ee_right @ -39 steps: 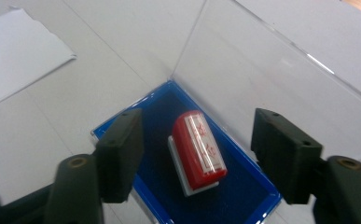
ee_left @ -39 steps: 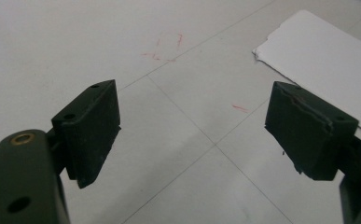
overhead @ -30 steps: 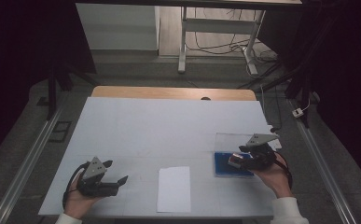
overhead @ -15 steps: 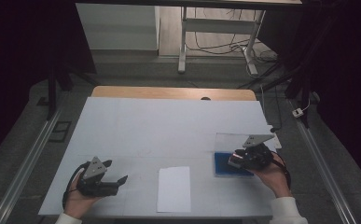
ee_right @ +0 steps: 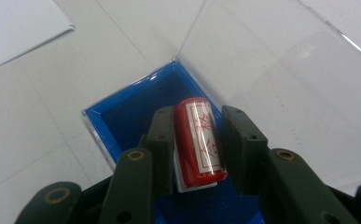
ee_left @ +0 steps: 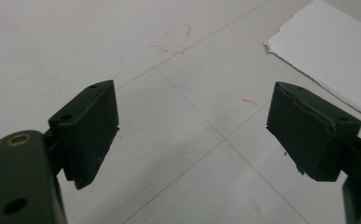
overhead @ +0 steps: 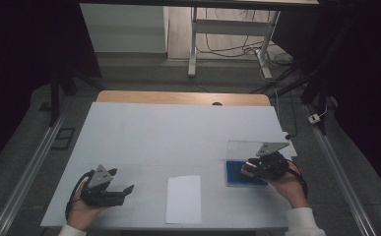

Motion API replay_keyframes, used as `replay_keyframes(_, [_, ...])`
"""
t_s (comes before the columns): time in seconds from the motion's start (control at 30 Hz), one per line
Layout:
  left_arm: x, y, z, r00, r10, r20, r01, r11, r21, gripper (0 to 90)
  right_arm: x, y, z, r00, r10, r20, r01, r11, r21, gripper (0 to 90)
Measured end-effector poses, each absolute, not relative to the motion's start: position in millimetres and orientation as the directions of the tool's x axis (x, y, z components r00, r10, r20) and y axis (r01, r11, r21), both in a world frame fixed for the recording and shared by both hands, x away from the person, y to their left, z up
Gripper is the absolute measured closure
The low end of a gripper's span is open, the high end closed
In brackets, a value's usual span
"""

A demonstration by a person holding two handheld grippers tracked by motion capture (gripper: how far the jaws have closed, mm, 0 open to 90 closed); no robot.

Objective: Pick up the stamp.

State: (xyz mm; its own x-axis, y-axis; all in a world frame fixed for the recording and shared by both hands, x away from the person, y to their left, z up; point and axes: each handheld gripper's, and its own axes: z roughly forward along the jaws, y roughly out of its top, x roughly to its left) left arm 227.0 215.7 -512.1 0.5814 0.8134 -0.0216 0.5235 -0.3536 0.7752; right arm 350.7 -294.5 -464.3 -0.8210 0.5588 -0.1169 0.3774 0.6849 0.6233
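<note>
We see right gripper (ee_right: 197,140) clamped on red stamp (ee_right: 200,140), white base, over open blue case (ee_right: 122,116) with clear lid (ee_right: 281,79). Left gripper (ee_left: 192,126) jaws wide, empty, near white paper (ee_left: 327,51).

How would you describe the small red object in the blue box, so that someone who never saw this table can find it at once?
Start at the white table and go to its near right corner, where a shallow blue-lined box lies with its clear plastic lid open. Over the box, the right gripper is shut on a small red cylindrical stamp. It is the only red, rounded thing there; the white paper sheet nearby is flat.
</note>
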Motion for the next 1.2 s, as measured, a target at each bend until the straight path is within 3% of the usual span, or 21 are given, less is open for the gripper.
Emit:
replay_keyframes(0.37, [227.3, 216.9, -511.8, 0.57, 0.821, -0.021, 0.528, -0.347, 0.775, 16.5, 350.8, -293.4, -466.9, -0.822, 0.556, -0.129, 0.379, 0.701, 0.604, 64.6])
replay_keyframes(0.7, [227.5, 218.2, -511.8, 0.565, 0.825, -0.021, 0.531, -0.344, 0.775, 16.5, 350.5, -293.7, -466.6, -0.824, 0.551, -0.13, 0.375, 0.703, 0.604, 69.4])
replay_keyframes(1.2, [227.2, 219.9, -511.7, 0.561, 0.828, -0.02, 0.531, -0.341, 0.776, 16.5, 346.2, -297.7, -457.7, -0.817, 0.572, -0.075, 0.384, 0.636, 0.67, 70.6])
